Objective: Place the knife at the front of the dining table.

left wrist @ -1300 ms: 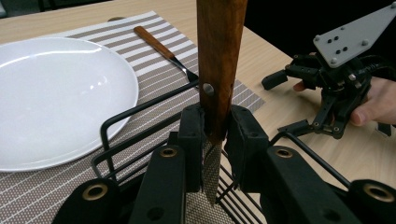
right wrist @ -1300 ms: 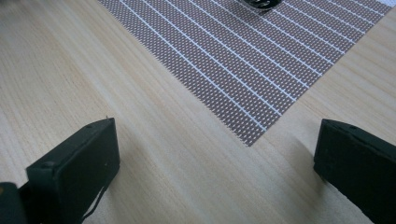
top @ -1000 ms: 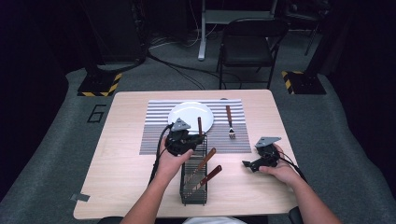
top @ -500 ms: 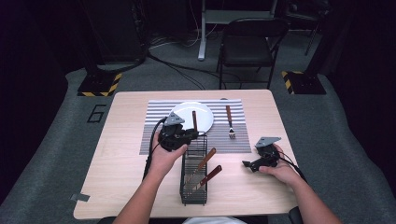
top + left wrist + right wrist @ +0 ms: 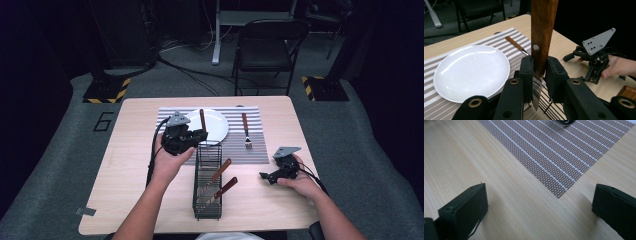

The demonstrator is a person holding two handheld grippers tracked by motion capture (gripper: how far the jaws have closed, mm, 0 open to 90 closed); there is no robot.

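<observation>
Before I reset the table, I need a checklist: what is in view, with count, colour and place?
Table: one, light wood, centre.
Placemat: one, brown-and-white striped, far half of table.
Plate: one, white, on placemat.
Fork: one, wooden handle, on placemat right of plate.
Wire caddy: one, black, near middle of table.
Utensils in caddy: two, wooden handles, leaning.
Held knife: one, wooden handle, upright above caddy.
Chair: one, black, beyond table.
Left gripper: black, jaws shut on the knife.
Right gripper: black, jaws open, low over table.

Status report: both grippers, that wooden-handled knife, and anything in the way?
Left gripper shut on knife, blade down above wire caddy. Right gripper open, resting on table. White plate close beside; path clear.
</observation>
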